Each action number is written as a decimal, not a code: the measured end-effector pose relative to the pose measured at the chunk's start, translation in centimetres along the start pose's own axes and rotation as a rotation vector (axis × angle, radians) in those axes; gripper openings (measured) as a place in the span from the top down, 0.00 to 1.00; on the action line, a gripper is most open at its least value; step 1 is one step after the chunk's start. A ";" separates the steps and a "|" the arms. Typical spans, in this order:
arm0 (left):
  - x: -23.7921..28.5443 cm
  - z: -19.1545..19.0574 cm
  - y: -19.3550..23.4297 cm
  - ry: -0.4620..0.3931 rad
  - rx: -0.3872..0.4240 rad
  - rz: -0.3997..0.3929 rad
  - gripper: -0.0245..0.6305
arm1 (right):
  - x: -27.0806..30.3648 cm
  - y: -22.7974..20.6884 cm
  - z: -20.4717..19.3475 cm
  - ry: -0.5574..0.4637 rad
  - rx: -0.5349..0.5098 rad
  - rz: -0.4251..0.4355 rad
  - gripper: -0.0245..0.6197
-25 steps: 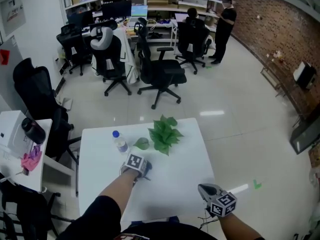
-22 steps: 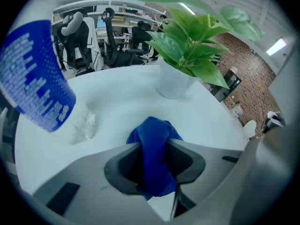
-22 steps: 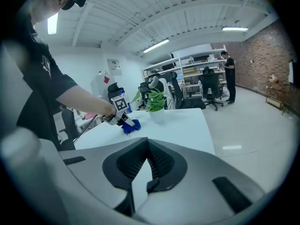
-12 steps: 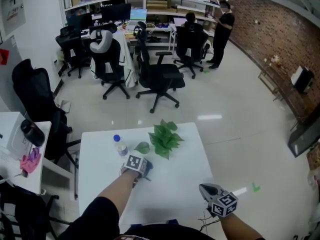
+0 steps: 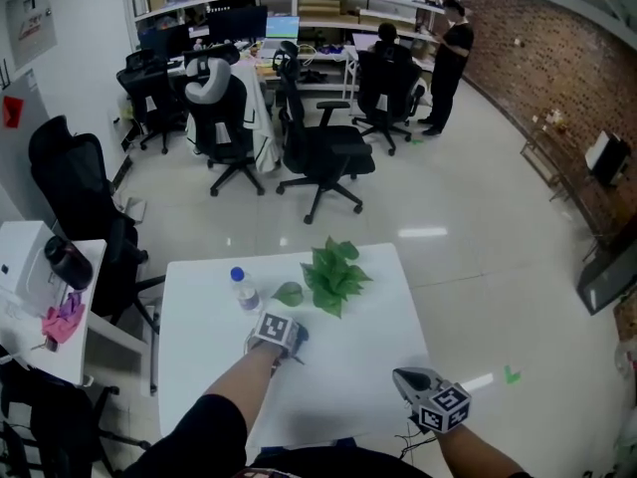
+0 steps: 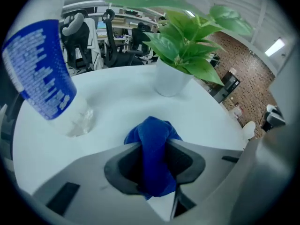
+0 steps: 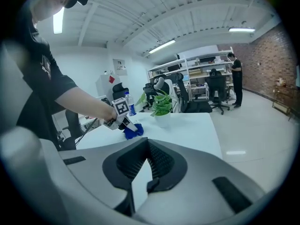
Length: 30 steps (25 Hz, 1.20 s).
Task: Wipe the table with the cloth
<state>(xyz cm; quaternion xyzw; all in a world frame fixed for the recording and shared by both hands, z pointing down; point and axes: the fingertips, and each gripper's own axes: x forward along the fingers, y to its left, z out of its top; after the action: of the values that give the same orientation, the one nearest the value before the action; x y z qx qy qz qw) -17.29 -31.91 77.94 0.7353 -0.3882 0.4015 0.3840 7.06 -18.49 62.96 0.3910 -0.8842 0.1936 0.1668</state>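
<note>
At 5 o'clock, off the table's near edge, the right gripper hangs with its fingers closed together on nothing. Mid-table, toward 9 o'clock, the left gripper has its fingers narrowed onto the blue cloth, whose bunched front end rests on the white top. A water bottle stands at its 11 o'clock and a leafy potted plant at its 1 o'clock. Office chairs stand beyond, at 12.
</note>
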 end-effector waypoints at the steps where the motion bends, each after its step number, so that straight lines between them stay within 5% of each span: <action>1: 0.3 1.0 0.4 -0.011 -0.002 0.006 0.78 | -0.5 -0.3 -0.3 0.008 0.004 -0.014 0.94; 9: 0.7 4.2 1.8 -0.049 0.036 0.076 0.78 | -3.7 -1.7 -1.0 0.022 0.028 -0.094 0.94; 14: -2.0 1.7 -0.9 -0.106 0.015 -0.001 0.78 | -2.1 -1.1 -0.6 0.000 0.031 -0.045 0.94; 20: -0.8 -1.6 -0.8 -0.026 -0.007 0.016 0.78 | 0.5 0.8 -0.2 0.004 0.001 0.035 0.94; 30: 1.6 5.5 1.4 -0.106 0.012 0.032 0.78 | -4.8 -0.8 -2.2 0.041 0.032 -0.098 0.94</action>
<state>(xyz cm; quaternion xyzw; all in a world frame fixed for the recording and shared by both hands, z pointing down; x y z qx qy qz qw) -16.27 -37.70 77.66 0.7514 -0.4173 0.3704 0.3522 11.04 -14.92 62.94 0.4323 -0.8573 0.2073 0.1877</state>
